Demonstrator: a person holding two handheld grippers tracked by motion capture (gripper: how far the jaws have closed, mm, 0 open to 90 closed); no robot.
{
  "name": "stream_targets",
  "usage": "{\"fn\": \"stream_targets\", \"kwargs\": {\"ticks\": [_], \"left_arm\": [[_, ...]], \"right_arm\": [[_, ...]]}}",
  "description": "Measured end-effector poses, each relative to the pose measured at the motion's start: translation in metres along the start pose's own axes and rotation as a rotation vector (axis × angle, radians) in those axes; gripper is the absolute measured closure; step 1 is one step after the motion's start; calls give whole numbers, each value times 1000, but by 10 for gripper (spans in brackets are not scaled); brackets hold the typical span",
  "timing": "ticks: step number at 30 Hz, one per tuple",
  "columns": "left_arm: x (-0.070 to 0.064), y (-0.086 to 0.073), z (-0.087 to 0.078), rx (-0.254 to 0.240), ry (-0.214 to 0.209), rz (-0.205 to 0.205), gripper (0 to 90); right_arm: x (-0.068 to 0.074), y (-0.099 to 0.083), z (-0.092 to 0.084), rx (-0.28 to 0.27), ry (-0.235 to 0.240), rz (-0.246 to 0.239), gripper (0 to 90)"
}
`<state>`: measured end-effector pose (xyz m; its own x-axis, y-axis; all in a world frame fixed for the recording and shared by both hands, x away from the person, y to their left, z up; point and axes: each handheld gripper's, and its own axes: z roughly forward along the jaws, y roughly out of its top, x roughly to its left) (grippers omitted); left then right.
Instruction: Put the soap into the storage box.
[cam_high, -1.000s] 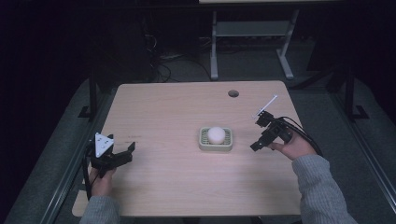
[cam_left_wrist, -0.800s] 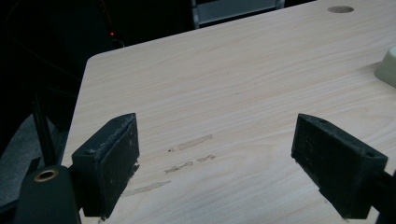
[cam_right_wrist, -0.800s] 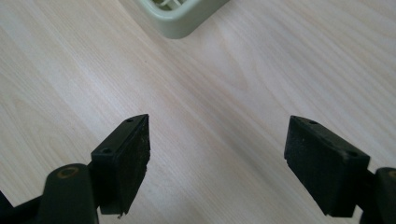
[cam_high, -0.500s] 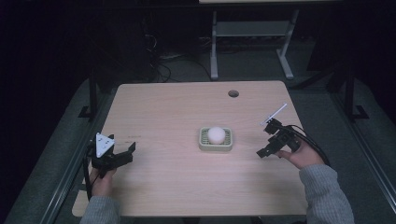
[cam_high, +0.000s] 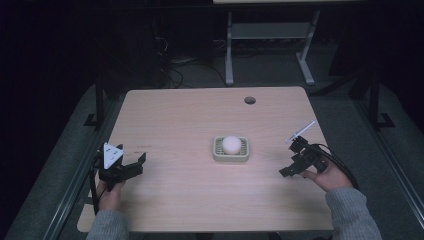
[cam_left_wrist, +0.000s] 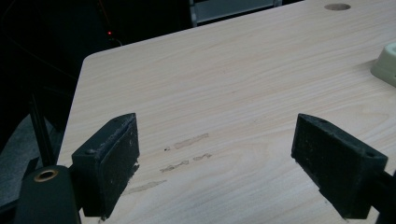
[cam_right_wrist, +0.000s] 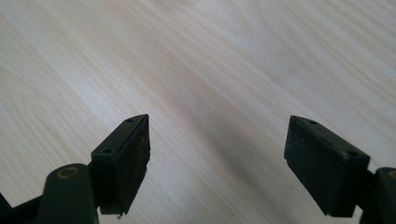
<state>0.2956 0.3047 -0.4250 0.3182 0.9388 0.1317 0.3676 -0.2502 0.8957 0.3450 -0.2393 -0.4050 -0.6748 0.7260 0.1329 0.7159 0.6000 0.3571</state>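
Note:
A white ball (cam_high: 231, 144) rests in a pale green slotted dish (cam_high: 219, 155) near the middle of the wooden table (cam_high: 200, 115). My left gripper (cam_high: 136, 163) sits low at the table's left side, open, jaws empty and pointing right toward the dish. In the left gripper view the gripper (cam_left_wrist: 217, 140) stands wide over bare wood, with the dish's corner (cam_left_wrist: 385, 63) at the right edge. My right gripper (cam_high: 290, 162) is at the table's right side, open and empty, right of the dish. In the right gripper view the gripper (cam_right_wrist: 217, 140) hangs over plain wood.
A round cable hole (cam_high: 250, 100) lies at the table's far right. Faint smudges (cam_left_wrist: 187, 154) mark the wood ahead of the left gripper. A metal table frame (cam_high: 265, 35) stands on the dark floor beyond the far edge.
The right gripper has drawn back toward the person and to the right, away from the dish, and tipped down toward the table. The left gripper has stayed in place.

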Motion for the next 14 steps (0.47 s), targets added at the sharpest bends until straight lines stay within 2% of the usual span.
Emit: {"fn": "stream_targets", "kwargs": {"ticks": [10, 14], "left_arm": [[-4, 0, 2, 0, -14, 7, 148], [-5, 0, 4, 8, -35, -3, 148]], "right_arm": [[3, -22, 7, -18, 13, 15, 222], [7, -30, 8, -42, 13, 15, 222]]}}
